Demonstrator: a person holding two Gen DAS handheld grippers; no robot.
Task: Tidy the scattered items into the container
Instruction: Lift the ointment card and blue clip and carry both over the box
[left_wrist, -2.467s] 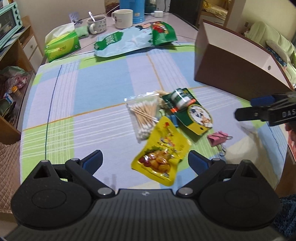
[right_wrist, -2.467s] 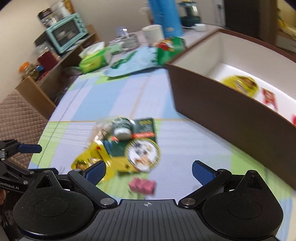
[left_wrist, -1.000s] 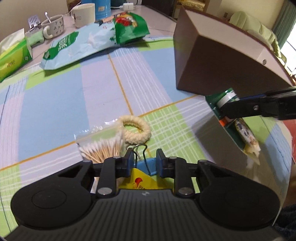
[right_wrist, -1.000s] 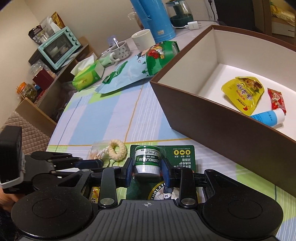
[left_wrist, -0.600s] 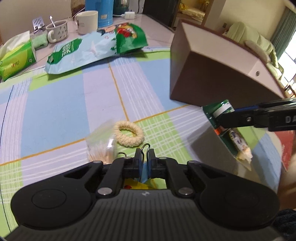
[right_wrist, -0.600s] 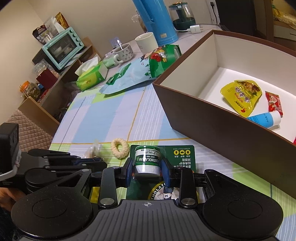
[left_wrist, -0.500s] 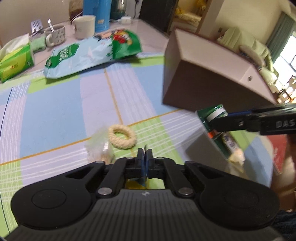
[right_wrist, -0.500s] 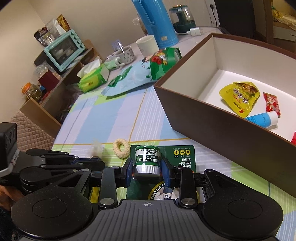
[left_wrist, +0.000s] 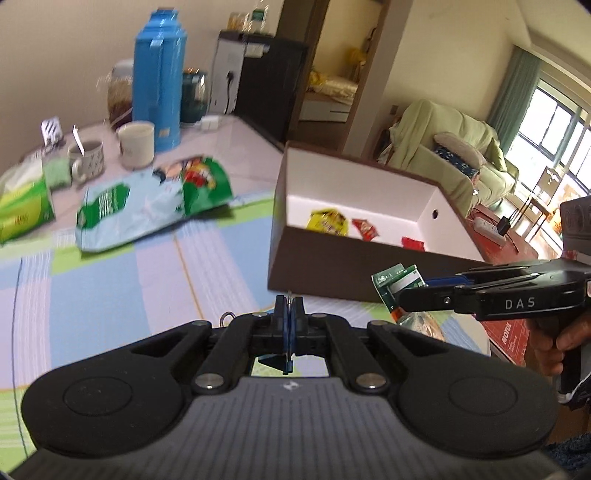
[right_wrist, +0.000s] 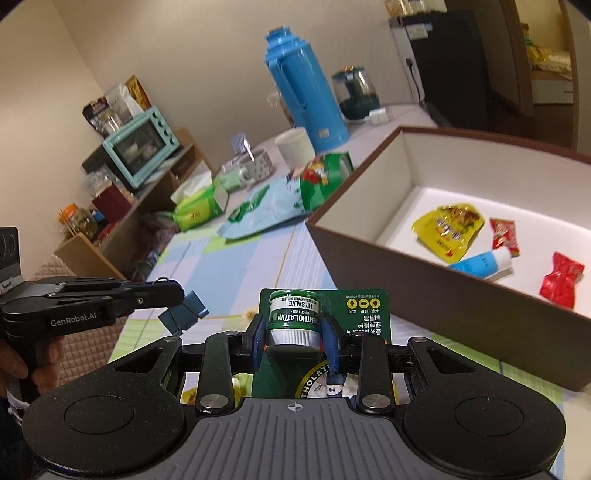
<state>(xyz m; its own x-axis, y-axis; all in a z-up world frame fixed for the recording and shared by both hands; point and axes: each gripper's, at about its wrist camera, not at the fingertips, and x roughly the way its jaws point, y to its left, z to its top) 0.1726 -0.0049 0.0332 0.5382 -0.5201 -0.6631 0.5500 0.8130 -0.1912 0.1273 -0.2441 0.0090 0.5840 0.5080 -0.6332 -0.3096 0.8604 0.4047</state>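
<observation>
- The left gripper is clamped on the wire handles of a blue binder clip, which is held in the air above the checked tablecloth, short of the box.
- The right gripper is clamped on the green lip-salve jar of a carded blister pack; the pack is lifted off the table, just before the near wall of the box.
- The brown box, white inside, is seen toward the right edge of the table.
- A yellow snack pouch, a blue-and-white tube and two red sachets are seen lying on the box floor.
- At the far edge of the table, a blue thermos, two mugs, a tissue pack and a pale-blue bag are seen, well apart from both grippers.
- A hand is seen on the right gripper's handle.
</observation>
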